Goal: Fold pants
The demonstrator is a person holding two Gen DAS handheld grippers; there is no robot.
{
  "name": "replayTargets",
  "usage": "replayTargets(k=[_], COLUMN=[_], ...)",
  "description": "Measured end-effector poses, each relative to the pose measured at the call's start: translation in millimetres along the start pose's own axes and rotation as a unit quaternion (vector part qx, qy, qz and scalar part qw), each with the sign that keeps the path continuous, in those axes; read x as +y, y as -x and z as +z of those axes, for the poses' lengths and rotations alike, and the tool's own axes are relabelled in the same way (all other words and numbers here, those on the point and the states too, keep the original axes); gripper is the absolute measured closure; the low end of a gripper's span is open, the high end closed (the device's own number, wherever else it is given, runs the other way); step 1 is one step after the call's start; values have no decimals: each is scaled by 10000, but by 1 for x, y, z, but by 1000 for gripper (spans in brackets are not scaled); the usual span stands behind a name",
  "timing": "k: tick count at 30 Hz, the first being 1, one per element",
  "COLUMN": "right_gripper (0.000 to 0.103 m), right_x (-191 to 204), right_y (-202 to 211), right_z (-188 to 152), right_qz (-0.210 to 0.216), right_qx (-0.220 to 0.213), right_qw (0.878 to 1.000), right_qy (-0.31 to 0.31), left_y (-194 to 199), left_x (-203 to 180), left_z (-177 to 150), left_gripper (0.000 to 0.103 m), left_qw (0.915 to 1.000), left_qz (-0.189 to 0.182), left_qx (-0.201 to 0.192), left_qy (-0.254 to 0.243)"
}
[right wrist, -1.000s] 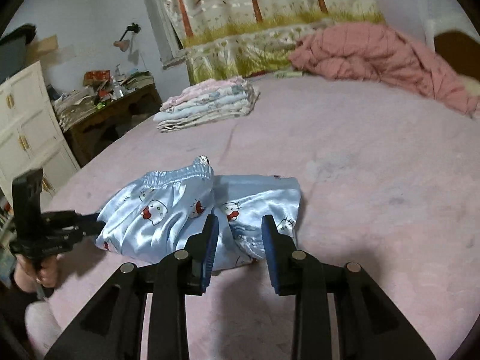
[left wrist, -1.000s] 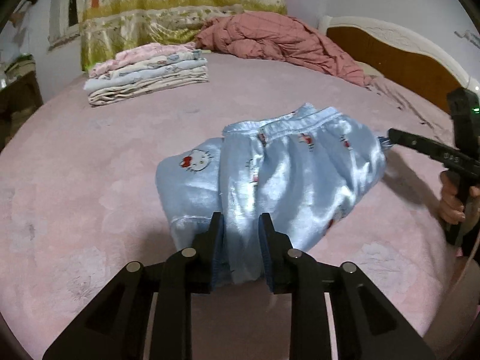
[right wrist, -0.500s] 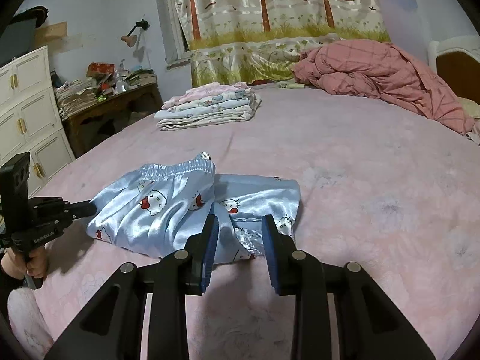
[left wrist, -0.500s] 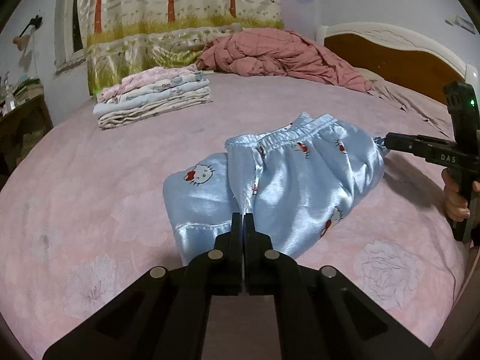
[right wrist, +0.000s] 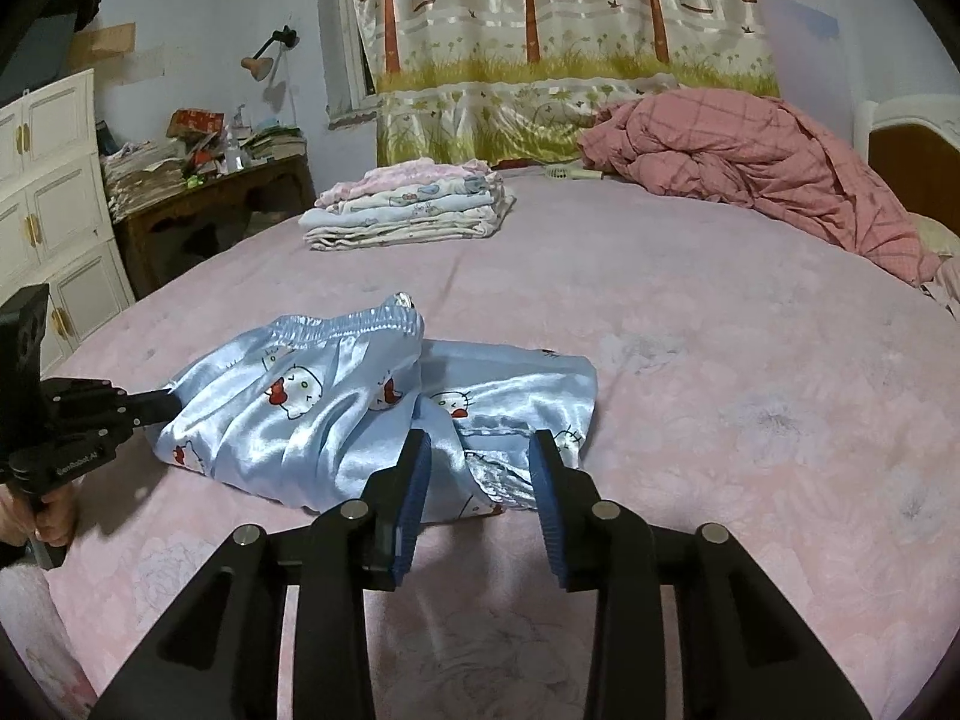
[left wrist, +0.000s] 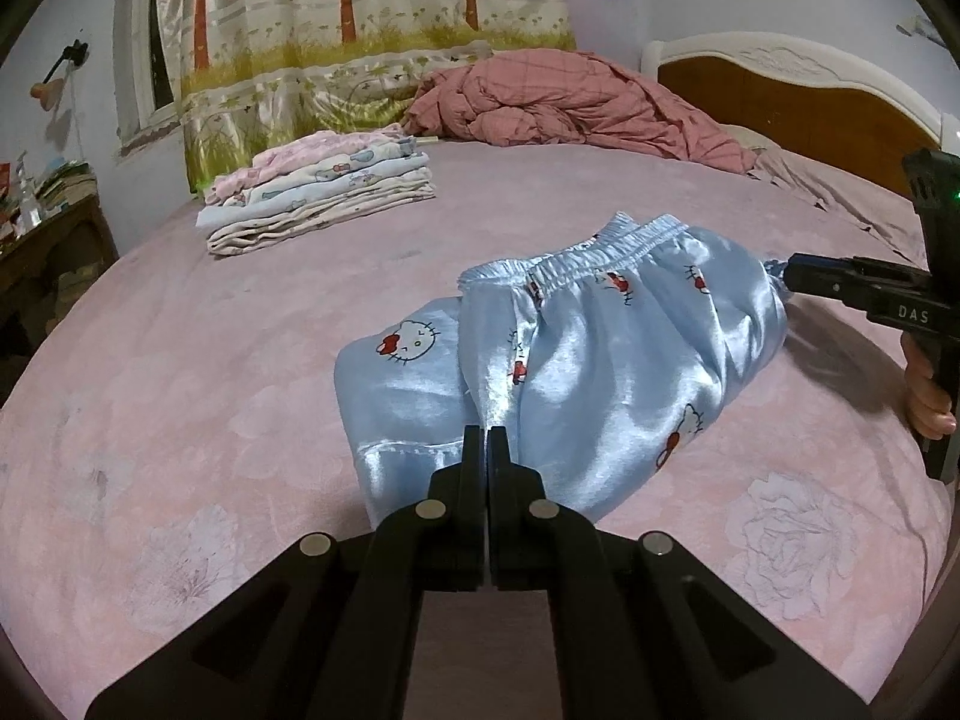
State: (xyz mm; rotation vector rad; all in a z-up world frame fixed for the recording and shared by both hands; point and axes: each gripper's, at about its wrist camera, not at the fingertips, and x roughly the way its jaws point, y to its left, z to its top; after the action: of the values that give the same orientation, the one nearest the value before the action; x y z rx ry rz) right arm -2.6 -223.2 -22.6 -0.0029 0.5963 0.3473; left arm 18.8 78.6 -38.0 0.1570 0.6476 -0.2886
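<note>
The left gripper (left wrist: 486,441) is closed, pinching the near edge of the pants (left wrist: 600,372) (blue satin, folded) on the bed (left wrist: 180,390). The right gripper (right wrist: 480,468) has just been opening its jaws, and the cloth lies between them unpressed.

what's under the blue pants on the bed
Only the pink bedspread shows around the folded blue pants. Whatever lies directly beneath them is covered.

1. The folded pants (left wrist: 606,360) lie on the bed (left wrist: 240,360), near its front edge.
2. The left tongs (left wrist: 486,441) meet the pants at one end; the right tongs (right wrist: 480,468) straddle the other end.
3. A stack of folded clothes (right wrist: 408,210) sits farther back on the bed, well apart from the pants.
4. A rumpled quilt (right wrist: 750,162) lies behind, toward the headboard (left wrist: 798,96).
5. A curtain (right wrist: 558,42) hangs behind the bed.
6. A cluttered table (right wrist: 210,204) stands beside the bed, with a cabinet (right wrist: 48,204) next to it.
</note>
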Motion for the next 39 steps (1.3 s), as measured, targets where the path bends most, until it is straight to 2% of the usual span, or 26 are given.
replayTargets(k=[16,24,28,32,35,39], right_gripper=[68,68,68,68,68,68], right_x=[-12,-13,-20,-20,-13,-5], right_y=[-3,18,16,15,8,-9], right_z=[4,9,6,2,2,3], right_qz=[-52,38,370,760,876,719], right_qx=[134,-125,56,190,348,626], right_qw=[9997,9999,9992,9969,9955,9952], right_qy=[-196,111,-132,-111,56,207], left_y=[-2,1,2,2,3,4], left_x=[3,5,6,9,11,10], left_z=[-1,-2,-2,-2,-2,-2], left_gripper=[103,103,103,103,103,103], left_qw=[9999,9997,9997,9994,9993,9993], left_qz=[73,131,122,68,47,71], left_qx=[58,-17,-55,-52,-60,-85], left_qy=[126,213,226,323,359,358])
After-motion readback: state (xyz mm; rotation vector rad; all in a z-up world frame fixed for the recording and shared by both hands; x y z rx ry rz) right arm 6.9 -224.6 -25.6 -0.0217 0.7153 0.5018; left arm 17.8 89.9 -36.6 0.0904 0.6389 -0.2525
